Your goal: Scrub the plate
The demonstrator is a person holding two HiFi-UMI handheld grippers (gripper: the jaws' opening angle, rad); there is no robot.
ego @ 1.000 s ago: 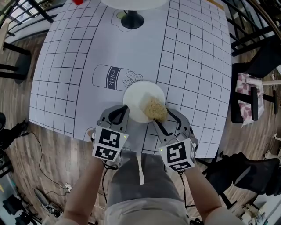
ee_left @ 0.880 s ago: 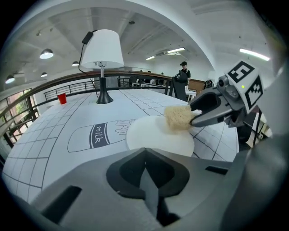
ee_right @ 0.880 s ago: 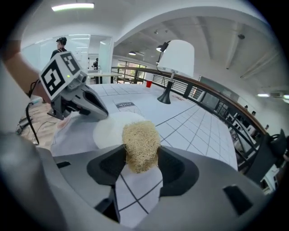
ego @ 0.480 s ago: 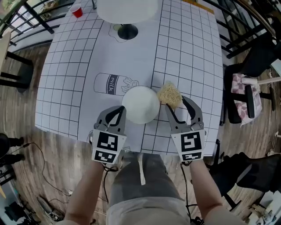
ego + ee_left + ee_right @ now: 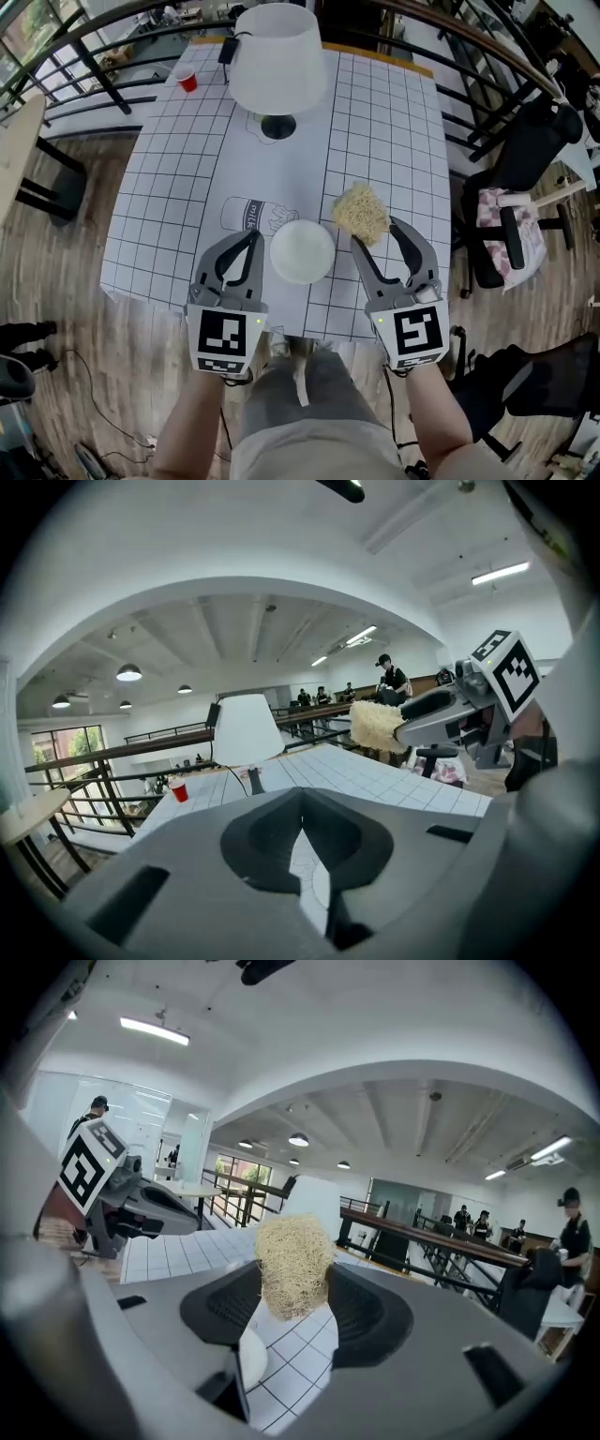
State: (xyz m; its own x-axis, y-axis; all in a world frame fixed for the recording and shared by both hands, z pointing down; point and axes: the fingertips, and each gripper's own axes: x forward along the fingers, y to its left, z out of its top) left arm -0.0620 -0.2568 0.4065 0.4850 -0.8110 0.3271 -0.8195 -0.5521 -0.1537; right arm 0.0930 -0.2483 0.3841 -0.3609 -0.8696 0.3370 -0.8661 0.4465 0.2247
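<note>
A white round plate (image 5: 302, 251) lies on the grid-patterned table (image 5: 178, 178) near its front edge. My right gripper (image 5: 373, 228) is shut on a straw-coloured fibrous scrub pad (image 5: 362, 212), held in the air to the right of the plate and beyond it. In the right gripper view the pad (image 5: 292, 1265) fills the gap between the jaws, with the plate's edge (image 5: 251, 1361) below. My left gripper (image 5: 242, 240) hovers just left of the plate with its jaws shut and nothing between them. The left gripper view looks level across the table and shows the pad (image 5: 375, 726).
A table lamp with a white shade (image 5: 277, 56) stands at the table's middle back, and a red cup (image 5: 188, 81) at the back left. A milk-carton drawing (image 5: 248, 214) lies left of the plate. A black chair (image 5: 525, 159) and railings flank the right side.
The scrub pad has come off the plate, moving right and up with my right gripper. Both grippers have risen and the head view now takes in the whole table.
</note>
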